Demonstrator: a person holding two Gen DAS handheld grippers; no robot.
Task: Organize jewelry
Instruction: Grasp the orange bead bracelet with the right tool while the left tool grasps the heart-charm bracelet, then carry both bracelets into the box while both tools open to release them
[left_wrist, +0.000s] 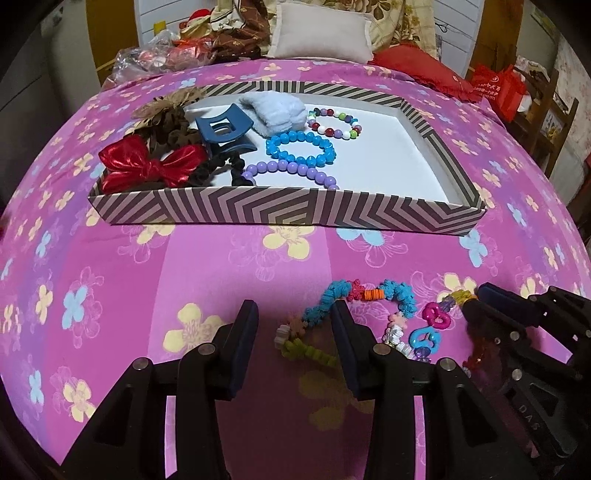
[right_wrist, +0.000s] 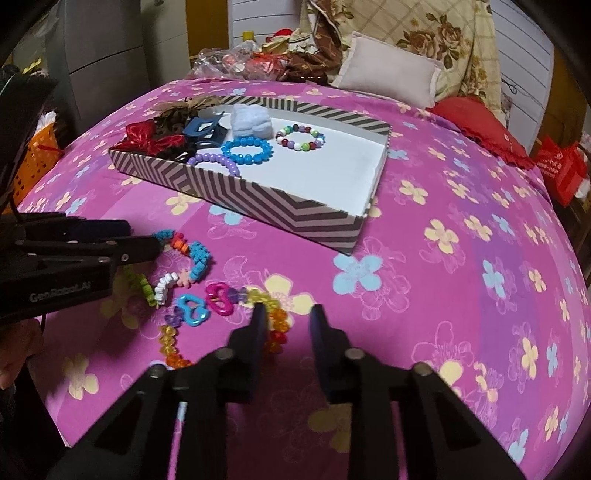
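Black tongs sit closest, one pair in each of the person's hands, both tipped down at the bed. Biggest of all is the pink flower bed cover (left_wrist: 110, 277). On it sits a stripy box (left_wrist: 258, 210), well away from the tongs, with bows, a hair clip and round bead bracelets like the blue one (left_wrist: 301, 151) already inside. Two loose bracelets lie on the cover in front of the box, side by side. The fuzzy bracelet (left_wrist: 399, 295) is soft and floppy. The left tongs (left_wrist: 293, 314) are wide open over it and hold nothing. The see-through bead bracelet (right_wrist: 277, 321) has a pink heart link (right_wrist: 219, 297) and a blue one. The right tongs (right_wrist: 288, 314) are open a little, with the yellow and orange beads between the jaws, against one finger. I do not see them squeezed yet. This bracelet looks light and bendy, and the shiny beads may slip. I think it is best to pinch across one bead, so the rest hangs down and can be dropped in the box.
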